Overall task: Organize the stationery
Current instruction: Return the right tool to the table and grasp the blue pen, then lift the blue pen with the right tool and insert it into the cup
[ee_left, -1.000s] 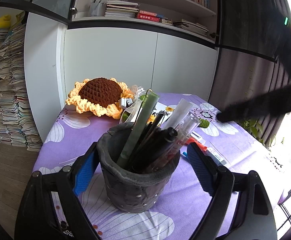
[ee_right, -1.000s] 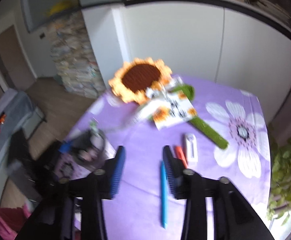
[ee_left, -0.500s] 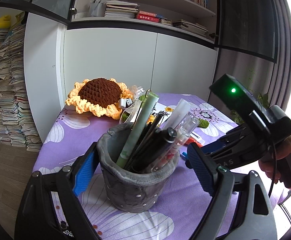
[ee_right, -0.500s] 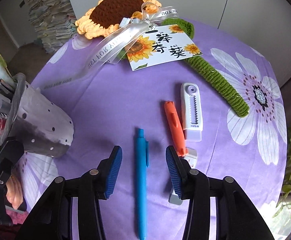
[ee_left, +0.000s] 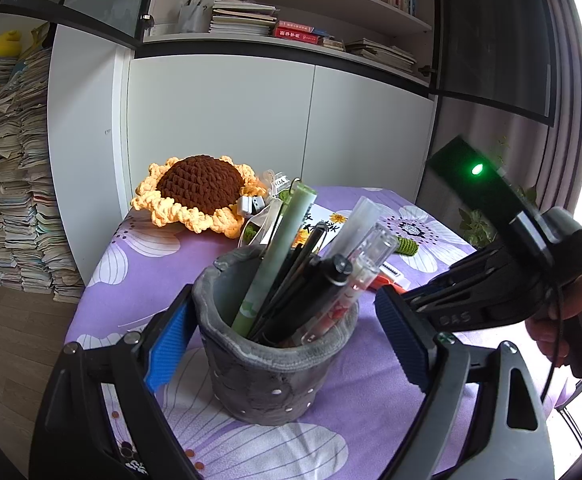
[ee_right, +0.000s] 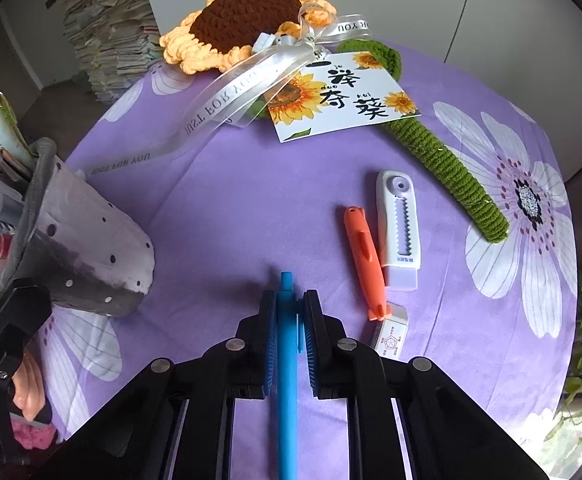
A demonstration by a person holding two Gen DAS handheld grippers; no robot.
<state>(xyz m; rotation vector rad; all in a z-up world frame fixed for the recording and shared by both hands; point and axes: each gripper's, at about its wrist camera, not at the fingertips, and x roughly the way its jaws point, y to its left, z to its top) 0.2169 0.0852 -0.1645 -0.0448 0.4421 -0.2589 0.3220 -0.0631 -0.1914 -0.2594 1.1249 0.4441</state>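
Left wrist view: left gripper (ee_left: 287, 344) fingers spread around grey pen cup (ee_left: 269, 364), right pad clear of it; pens inside tilted right. Purple flowered bench (ee_left: 139, 280); bookshelves behind.

Right wrist view: right gripper (ee_right: 290, 312), just closed, pinching blue pen (ee_right: 287, 364), lengthwise along fingers, tip ahead. Orange marker (ee_right: 365, 260), white cutter (ee_right: 398, 224) just right.

The left gripper (ee_left: 287, 344) straddles a grey pen pot (ee_left: 271, 364) full of pens (ee_left: 291, 288) on a purple cloth (ee_left: 139, 288), its right pad apart from the pot, a crochet sunflower (ee_left: 199, 196) behind.
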